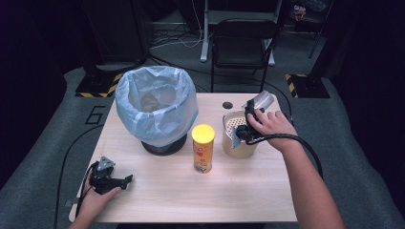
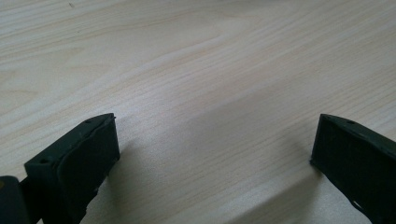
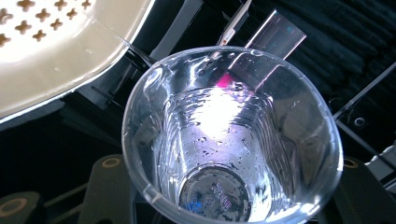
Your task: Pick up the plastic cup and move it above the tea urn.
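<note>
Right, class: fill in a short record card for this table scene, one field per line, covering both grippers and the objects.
right gripper: shut on clear plastic cup, tilted above beige perforated container
left gripper: open, low over the table, holding nothing
bin with blue liner: upright, back left
yellow canister: upright, between bin and container

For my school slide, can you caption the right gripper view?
Right gripper shut on a wet clear plastic cup, beside a cream perforated container.
</note>
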Available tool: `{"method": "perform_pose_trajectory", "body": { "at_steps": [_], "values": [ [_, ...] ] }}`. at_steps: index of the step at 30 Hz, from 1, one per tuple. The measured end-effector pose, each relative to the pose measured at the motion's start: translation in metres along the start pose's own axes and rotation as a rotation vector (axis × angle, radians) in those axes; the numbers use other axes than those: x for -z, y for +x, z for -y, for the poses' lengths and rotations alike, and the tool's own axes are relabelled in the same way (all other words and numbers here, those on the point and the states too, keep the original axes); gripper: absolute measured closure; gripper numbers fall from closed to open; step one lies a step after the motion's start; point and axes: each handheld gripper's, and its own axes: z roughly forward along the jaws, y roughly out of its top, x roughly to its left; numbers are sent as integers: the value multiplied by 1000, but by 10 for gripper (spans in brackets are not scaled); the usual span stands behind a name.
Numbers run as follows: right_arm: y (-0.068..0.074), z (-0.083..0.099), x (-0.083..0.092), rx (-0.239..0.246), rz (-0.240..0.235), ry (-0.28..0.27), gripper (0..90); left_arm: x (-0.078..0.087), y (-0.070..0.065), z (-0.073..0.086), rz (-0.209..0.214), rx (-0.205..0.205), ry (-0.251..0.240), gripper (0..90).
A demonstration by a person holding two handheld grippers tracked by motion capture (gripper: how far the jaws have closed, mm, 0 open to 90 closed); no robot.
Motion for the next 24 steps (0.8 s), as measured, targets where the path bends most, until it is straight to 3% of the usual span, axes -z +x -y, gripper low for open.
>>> {"method": "perform_pose_trajectory", "body": {
  "at_steps": [2, 4, 5, 6, 9, 10, 11, 14, 16, 17, 21, 24],
  "values": [
    [4, -2, -1, -5, -2, -1, 426, 0, 0, 0, 1, -1, -1, 7],
    [6, -4, -2, 22, -5, -5, 426, 0, 0, 0, 2, -2, 1, 7],
    [7, -4, -2, -3, -4, 0, 426, 0, 0, 0, 2, -1, 1, 7],
    [6, -5, -3, 31, -5, -11, 426, 0, 0, 0, 1, -2, -1, 7],
    [11, -8, -2, -29, -5, -1, 426, 0, 0, 0, 2, -2, 2, 7],
    [10, -8, 0, -12, -5, 18, 426, 1, 1, 0, 3, -18, 16, 7],
    [14, -9, -1, -46, 3, 15, 426, 1, 1, 0, 3, -18, 15, 7],
    [13, -10, -2, -11, 3, 7, 426, 1, 1, 0, 3, -18, 15, 7],
    [13, -10, -1, -7, 0, 10, 426, 1, 1, 0, 3, -18, 15, 7],
    [13, -10, -1, -14, 1, 12, 426, 0, 0, 0, 2, 2, 0, 7],
    [12, -10, 0, 0, 3, 18, 426, 0, 0, 0, 2, -2, 2, 7],
    [15, -10, -1, -48, 7, -8, 426, 0, 0, 0, 2, 0, 1, 7]
  ]
}}
